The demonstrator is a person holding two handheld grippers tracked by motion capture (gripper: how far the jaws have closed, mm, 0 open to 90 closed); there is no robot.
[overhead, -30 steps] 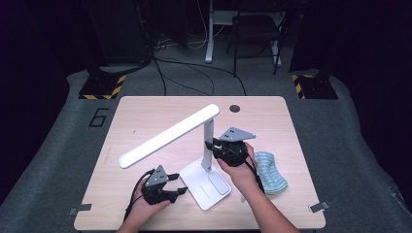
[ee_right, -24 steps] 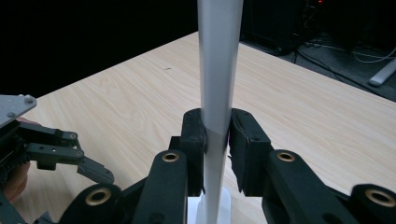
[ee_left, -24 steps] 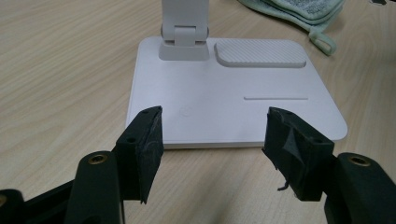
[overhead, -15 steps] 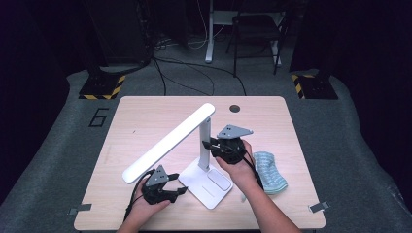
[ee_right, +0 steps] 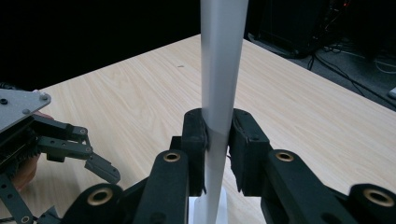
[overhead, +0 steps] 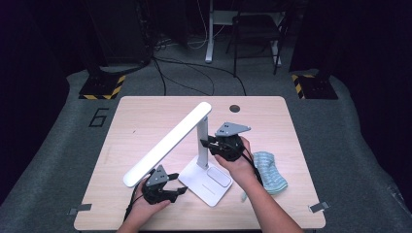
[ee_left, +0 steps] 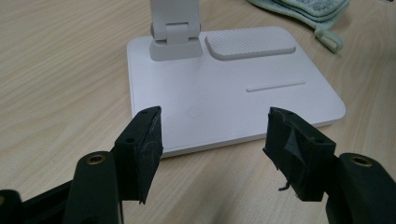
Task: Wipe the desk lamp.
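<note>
Gently swing the white plastic desk lamp's upright post (ee_right: 219, 93) with right gripper (ee_right: 217, 154) clamped, left gripper (ee_left: 212, 140) open beside its flat base (ee_left: 224, 102)

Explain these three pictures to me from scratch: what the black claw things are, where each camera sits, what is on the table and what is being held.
The black claws are hand-held grippers, one in each of a person's hands. The wide picture comes from a fixed camera above the wooden table. The other two come from small cameras riding on the grippers, looking along their own jaws.

On the table stand a white desk lamp with a flat base, and beside it a folded light-blue cloth.

The right gripper is shut on the lamp's upright post; its pads press it from both sides. The left gripper is open, its jaws spread just in front of the base's near edge, holding nothing.
</note>
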